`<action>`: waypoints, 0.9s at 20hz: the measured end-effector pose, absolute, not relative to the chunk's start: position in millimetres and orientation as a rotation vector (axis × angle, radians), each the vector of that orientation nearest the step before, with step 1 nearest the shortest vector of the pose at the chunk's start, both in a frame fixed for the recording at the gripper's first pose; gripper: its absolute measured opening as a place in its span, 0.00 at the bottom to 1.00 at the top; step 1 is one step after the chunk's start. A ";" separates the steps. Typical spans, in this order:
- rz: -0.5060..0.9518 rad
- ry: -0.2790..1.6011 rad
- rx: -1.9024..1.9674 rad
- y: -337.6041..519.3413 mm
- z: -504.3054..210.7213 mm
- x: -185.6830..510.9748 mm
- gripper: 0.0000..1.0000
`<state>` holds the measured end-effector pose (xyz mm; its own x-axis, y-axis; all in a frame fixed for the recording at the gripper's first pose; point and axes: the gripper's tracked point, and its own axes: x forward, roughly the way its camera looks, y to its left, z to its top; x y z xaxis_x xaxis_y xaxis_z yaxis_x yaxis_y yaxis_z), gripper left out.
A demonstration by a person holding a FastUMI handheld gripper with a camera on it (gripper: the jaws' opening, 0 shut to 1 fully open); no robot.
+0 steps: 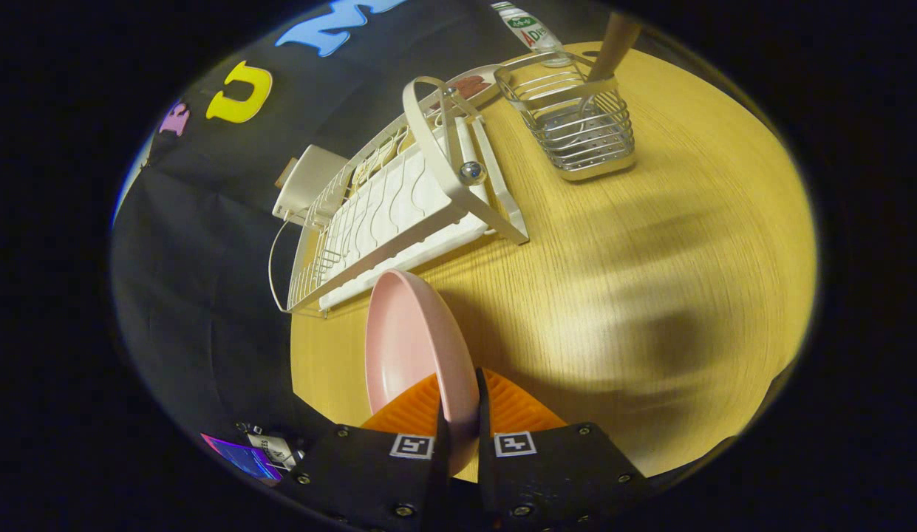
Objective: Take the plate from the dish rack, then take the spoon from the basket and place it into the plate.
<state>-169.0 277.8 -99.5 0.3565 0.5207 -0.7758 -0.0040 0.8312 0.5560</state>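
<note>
pink plate (410, 347) clamped on edge by gripper (462, 414), held above table (650, 258). thin rim grip, so slip or twist risked when set down.

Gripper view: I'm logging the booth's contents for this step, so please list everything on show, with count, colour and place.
plate: one, pink, held on edge by its rim between the fingers, above the table, just this side of the dish rack.
dish rack: one, white, on the table beyond the plate, along the black cloth wall.
basket: one, silver wire, on the table beside the rack's far end.
spoon: one, its pale beige handle sticking up out of the basket.
bottle: one, clear with a label, behind the basket.
box: one, white, behind the rack.
table: one, light wood.
gripper: one, both fingers pressing the plate's rim.
</note>
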 end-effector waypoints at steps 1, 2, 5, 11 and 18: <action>0.365 1.163 0.511 278.0 -102.4 -169.9 0.15; 0.368 1.160 0.517 276.6 -100.9 -168.9 0.17; 0.332 1.159 0.420 262.2 -107.2 -171.0 0.20; 0.292 0.954 0.304 233.0 -69.5 -157.0 0.33; 0.259 0.592 0.176 188.5 9.2 -133.2 0.33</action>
